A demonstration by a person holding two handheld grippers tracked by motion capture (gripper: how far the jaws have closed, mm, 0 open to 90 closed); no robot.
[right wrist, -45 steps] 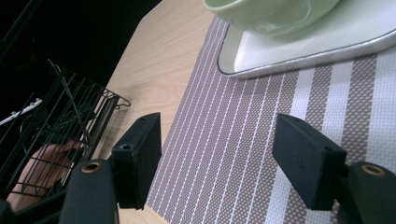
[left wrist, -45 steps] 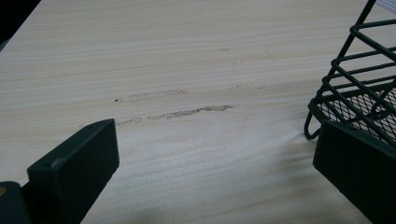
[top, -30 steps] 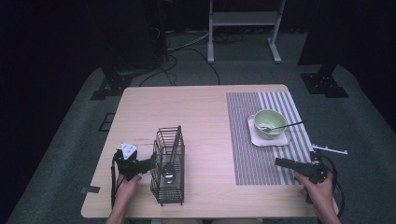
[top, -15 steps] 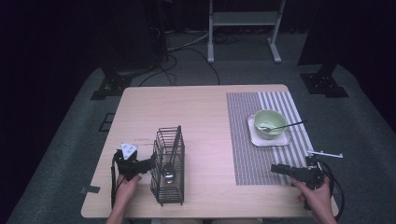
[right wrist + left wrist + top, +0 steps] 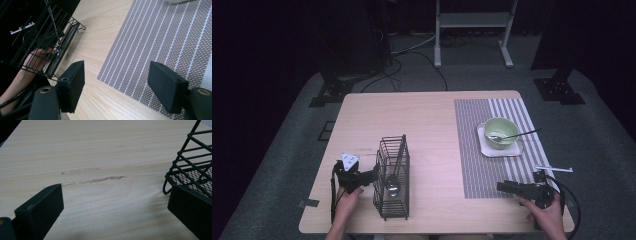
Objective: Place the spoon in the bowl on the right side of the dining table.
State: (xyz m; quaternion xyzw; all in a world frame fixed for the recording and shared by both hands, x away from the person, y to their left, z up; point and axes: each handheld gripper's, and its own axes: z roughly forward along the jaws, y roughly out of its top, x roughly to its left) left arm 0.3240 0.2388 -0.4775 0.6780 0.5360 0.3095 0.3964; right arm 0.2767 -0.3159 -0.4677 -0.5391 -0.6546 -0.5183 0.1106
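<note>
A: What's different in the high view?

B: The right claw (image 5: 504,187), at the lower right of the frame, has slid left. Before, its tip sat near the mat's (image 5: 472,150) right side; now it lies over the mat's lower stripes, closer to the frame's middle.

A: And the hand (image 5: 546,214) behind it?

B: It came along, also a little to the left, with the cable (image 5: 573,205) trailing after it.

A: Did the jaws change?

B: No change I can see; they stand wide apart.
</note>
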